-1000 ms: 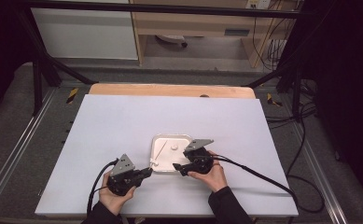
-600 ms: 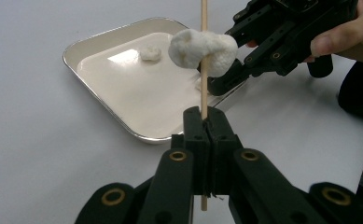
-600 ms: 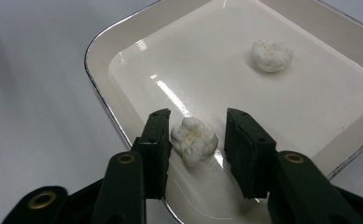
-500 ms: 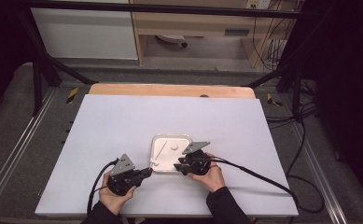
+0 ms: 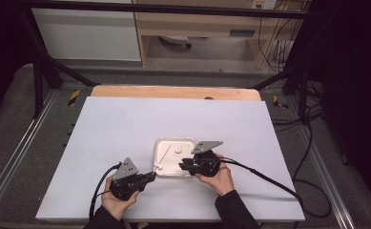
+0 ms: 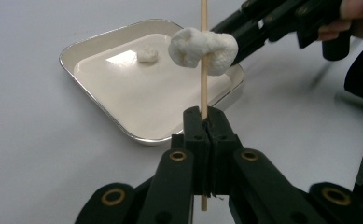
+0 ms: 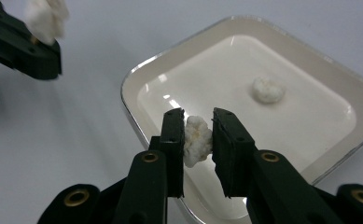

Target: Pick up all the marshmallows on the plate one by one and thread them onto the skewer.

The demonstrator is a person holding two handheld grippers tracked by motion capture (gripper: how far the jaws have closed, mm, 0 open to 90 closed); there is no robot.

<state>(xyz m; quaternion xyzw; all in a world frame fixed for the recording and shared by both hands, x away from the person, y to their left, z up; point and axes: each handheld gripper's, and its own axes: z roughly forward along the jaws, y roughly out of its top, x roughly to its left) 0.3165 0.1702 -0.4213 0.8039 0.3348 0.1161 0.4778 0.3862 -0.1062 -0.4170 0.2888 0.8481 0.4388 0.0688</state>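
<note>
We see white table (image 5: 126, 129) from above, square tray (image 5: 189, 143) at lower centre. Left gripper (image 6: 206, 122) at bottom centre of its view, jaws clenched on thin wooden skewer (image 6: 203, 56) standing upright; white popcorn piece (image 6: 202, 46) speared on skewer near top centre, above tray (image 6: 90, 88). Right gripper (image 7: 198, 126) at bottom centre of its view, jaws pinching second popcorn piece (image 7: 197, 140) over tray's near edge. Third piece (image 7: 268, 89) lies loose in tray (image 7: 137, 79), right of centre. From above, both hands sit at lower centre, grippers flanking tray.
</note>
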